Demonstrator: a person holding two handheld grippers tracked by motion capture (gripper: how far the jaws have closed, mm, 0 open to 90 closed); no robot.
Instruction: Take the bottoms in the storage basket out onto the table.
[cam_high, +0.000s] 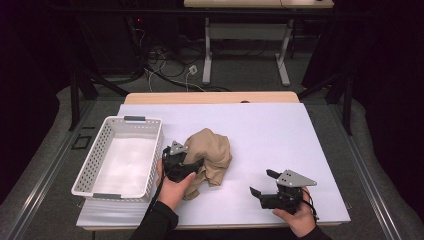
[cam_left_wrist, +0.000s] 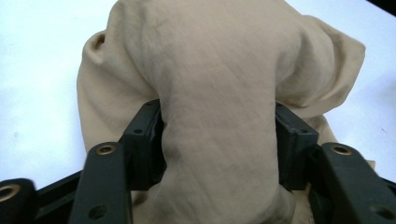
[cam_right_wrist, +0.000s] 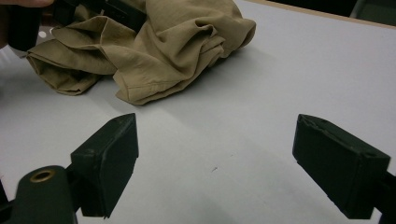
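- High view: a tan cloth (cam_high: 212, 150) is found bunched on the white table (cam_high: 270, 130), left of centre, just beside a white perforated basket (cam_high: 158, 150)
- The left gripper (cam_high: 187, 164) is pushed into the cloth's near-left side, between cloth and basket; its jaw tips are hidden by folds
- The right gripper (cam_high: 259, 182) is held at the near right edge, well apart from the cloth, with bare table between
- Cables (cam_high: 165, 60) and a desk frame (cam_high: 207, 55) are noted on the floor beyond
- Left gripper view: the left gripper (cam_left_wrist: 219, 144) is seen clamped on a thick ridge of cloth (cam_left_wrist: 215, 93), both pads pressed against it
- Right gripper view: the right gripper (cam_right_wrist: 215, 163) is seen released, its jaws wide and nothing between them; the cloth (cam_right_wrist: 173, 42) is seen heaped beyond
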